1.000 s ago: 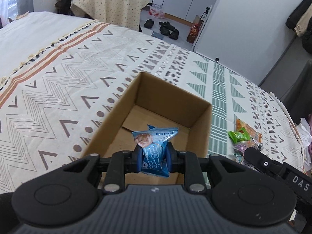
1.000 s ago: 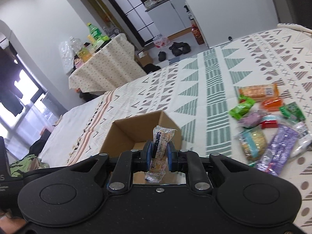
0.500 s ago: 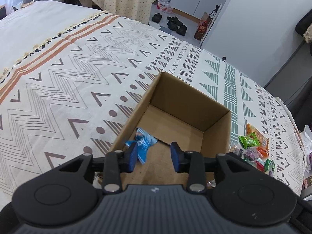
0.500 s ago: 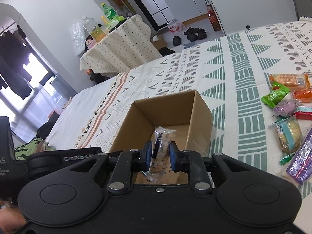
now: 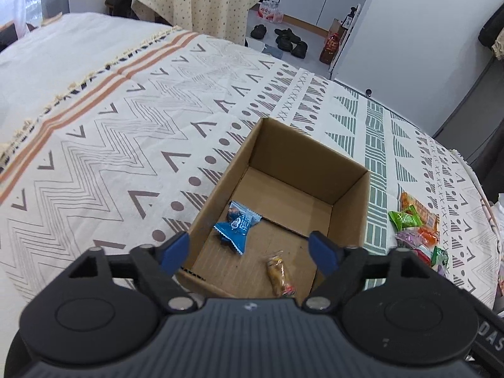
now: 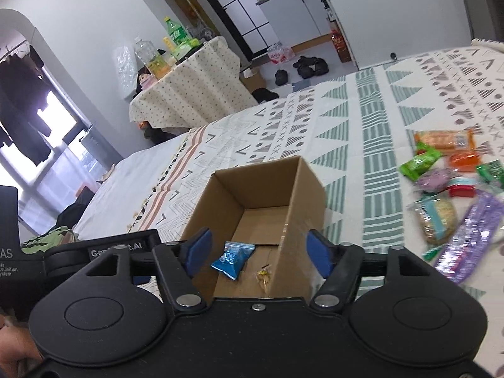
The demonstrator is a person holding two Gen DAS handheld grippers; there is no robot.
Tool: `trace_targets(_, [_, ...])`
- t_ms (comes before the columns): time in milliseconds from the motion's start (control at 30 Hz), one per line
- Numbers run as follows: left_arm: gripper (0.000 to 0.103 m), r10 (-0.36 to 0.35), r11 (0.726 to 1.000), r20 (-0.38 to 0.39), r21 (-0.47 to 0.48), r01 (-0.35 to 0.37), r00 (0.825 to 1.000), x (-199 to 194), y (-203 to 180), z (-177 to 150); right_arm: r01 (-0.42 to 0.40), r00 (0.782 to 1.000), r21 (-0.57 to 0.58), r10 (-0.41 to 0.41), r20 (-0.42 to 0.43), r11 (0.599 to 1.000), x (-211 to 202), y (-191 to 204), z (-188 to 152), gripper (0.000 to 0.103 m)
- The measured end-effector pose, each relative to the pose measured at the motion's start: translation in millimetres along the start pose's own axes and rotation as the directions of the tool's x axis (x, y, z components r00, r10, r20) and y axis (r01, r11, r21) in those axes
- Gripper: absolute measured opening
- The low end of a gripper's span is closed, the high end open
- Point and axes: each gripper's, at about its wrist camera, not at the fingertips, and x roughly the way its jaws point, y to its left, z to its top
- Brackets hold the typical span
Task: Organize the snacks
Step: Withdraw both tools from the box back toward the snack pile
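Both tools hang over the near end of the cardboard box (image 5: 349,189), and both are released: the left gripper (image 5: 249,252) has its blue pads spread wide with nothing between them, and the right gripper (image 6: 260,249) stands the same way, empty. Inside the box lie two snacks, a blue packet (image 5: 237,225) toward the near left and a small yellowish wrapped bar (image 5: 278,275) toward the near right, apart from each other on the box floor. The rest of the snacks sit in a loose pile (image 6: 447,195) on the bedspread to the right of the box, well apart from it. The main risk, as I judge it, is crowding: the two tools sit close side by side above a light, open box, so a swing toward the pile could clip the right wall and shove or tip it on the soft bedding. The pile itself is jumbled and its wrappers look slippery, so a pinch could catch two packets or let one slide out. The surface is a bed under a patterned bedspread (image 5: 126,145) of zigzags, dots and green triangles. Beyond it are a table with a dotted cloth (image 6: 192,88) carrying bottles, shoes on the floor, white cabinets and a bright window at far left.
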Motion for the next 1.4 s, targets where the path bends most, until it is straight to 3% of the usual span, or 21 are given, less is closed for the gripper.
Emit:
trace_targets(167, [0.089,0.022,0.999,0.015,0.04,-0.023,1.0,-12,-15,-6,0.021,0.999,0.009,-0.021,0.025,1.0,-24,-13,0,0.081])
trace_targets(300, [0.096,0.014,0.999,0.013,0.038,-0.015,1.0,-19,-24,-13,0.057,0.998,-0.002,-0.057,0.032,0.998,-37,-21,1,0.083])
trace_targets(733, [0.101,-0.022,0.998,0.05,0.067,0.019,0.999,-45,-61,-30,0.071,0.995,0.033,-0.073,0.069,0.997,-74,-52,3,0.088])
trace_targets(1067, [0.103,-0.035,0.995,0.065,0.091,0.029,0.997,-58,-87,-45,0.066,0.993,0.054,-0.071,0.097,0.996,-103,-75,5,0.103])
trace_targets(1400, [0.103,-0.044,0.994,0.068,0.099,0.037,0.997,-62,-106,-60,0.066,0.991,0.083,-0.075,0.107,0.994,-119,-95,4,0.103])
